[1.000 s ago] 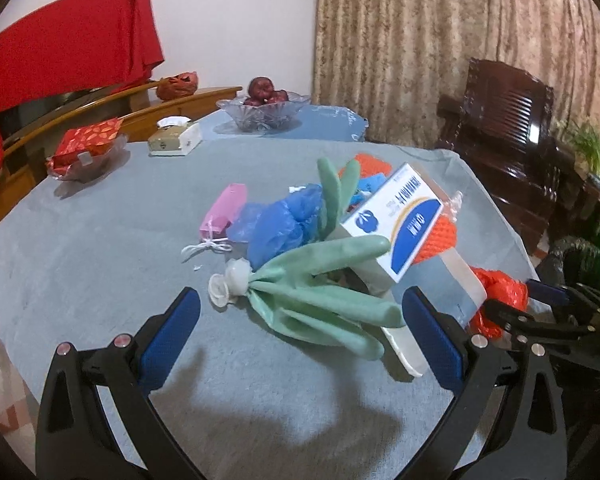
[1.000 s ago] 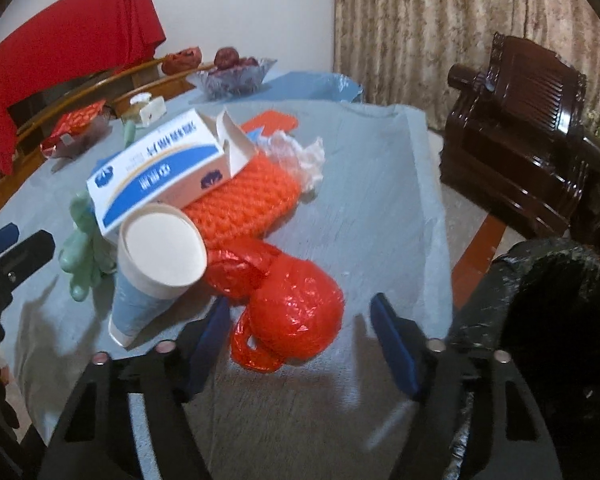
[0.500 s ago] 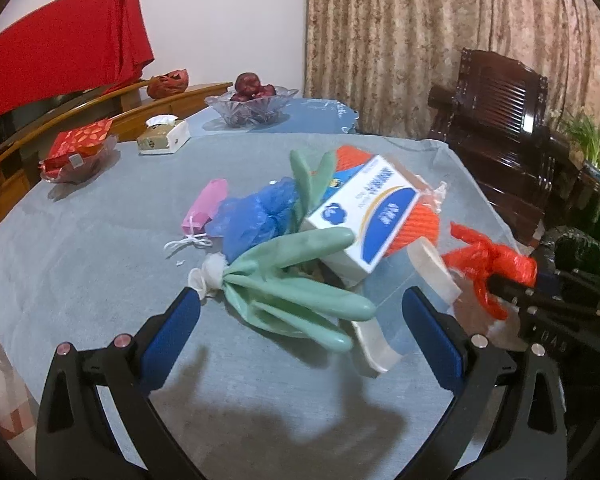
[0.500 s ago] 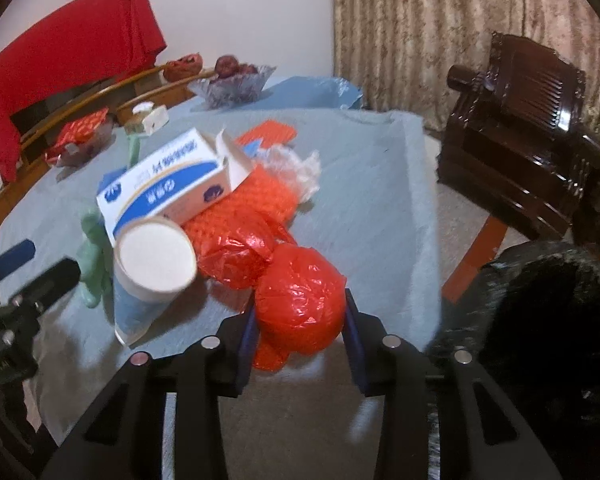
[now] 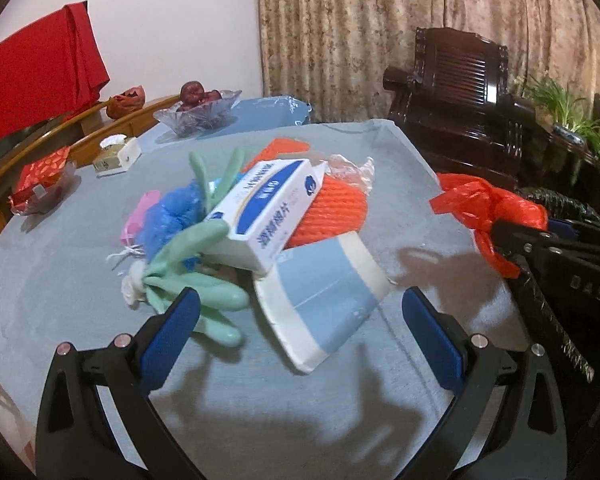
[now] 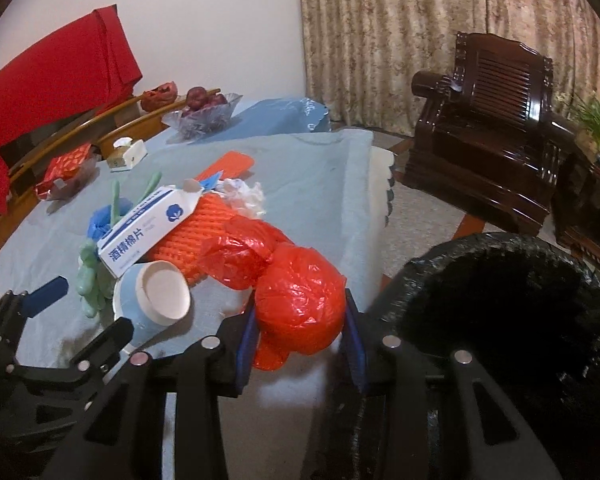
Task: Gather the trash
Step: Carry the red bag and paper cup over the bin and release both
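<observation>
Red plastic bag (image 6: 300, 304): clamped in right hand-held gripper (image 6: 300, 344), beside black bin bag (image 6: 500, 320)
Left hand-held gripper (image 5: 300, 320): wide, nothing held, near paper cup (image 5: 324, 296)
Bench (image 5: 60, 264): trash pile centre

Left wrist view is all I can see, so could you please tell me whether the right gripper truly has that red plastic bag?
Observer: Yes. The right gripper is clamped on both sides of the red plastic bag, on its round body.
Operator: Thank you. Where is the bin opening?
Observer: The black trash bag gapes open just right of the held bag, beyond the table edge.
Operator: And the paper cup?
Observer: The paper cup lies with its mouth towards the right camera. Its inside looks white, with nothing visible in it.
</observation>
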A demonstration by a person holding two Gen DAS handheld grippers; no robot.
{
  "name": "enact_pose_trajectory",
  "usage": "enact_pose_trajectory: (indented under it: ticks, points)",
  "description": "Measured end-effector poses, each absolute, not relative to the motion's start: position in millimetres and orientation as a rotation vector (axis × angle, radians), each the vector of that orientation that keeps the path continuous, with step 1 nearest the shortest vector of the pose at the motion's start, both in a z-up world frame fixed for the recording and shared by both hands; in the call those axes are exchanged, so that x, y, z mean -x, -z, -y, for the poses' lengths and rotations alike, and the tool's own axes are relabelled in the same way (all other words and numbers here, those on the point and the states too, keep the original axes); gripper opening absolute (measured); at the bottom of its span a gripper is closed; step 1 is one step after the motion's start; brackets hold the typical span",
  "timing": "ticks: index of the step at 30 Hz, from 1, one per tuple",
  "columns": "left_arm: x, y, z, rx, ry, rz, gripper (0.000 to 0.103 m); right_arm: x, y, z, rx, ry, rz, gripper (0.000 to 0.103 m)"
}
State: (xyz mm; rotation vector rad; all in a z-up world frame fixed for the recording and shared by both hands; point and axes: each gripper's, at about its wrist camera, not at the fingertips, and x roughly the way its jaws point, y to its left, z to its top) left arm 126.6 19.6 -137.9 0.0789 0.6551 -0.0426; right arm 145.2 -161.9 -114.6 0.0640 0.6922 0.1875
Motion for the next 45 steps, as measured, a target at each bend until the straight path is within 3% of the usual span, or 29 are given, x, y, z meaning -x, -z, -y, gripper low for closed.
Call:
enact_pose_trajectory:
  ticks: [13,16,18,27,45]
  points:
    - [-154,149,-7,-0.039,0.030,-0.719,0.097,-145,119,168,-0.072,-0.185,-0.695,0.038]
    - [-160,155,-7,-0.030,0.029,-0.752,0.086,-146,120,170,-0.074,-0.186,-0.700,0.038]
    - [-162,159,-10,0.002,0.070,-0.778,0.065,-146,121,171,-0.080,-0.184,-0.703,0.038]
    - [-150,159,-6,0.009,0.156,-0.776,0.054,-140,118,173,-0.088,-0.191,-0.703,0.038]
    - [-130,116,32,-0.023,0.294,-0.687,0.052,-98,86,231,-0.127,-0.087,-0.634,0.039]
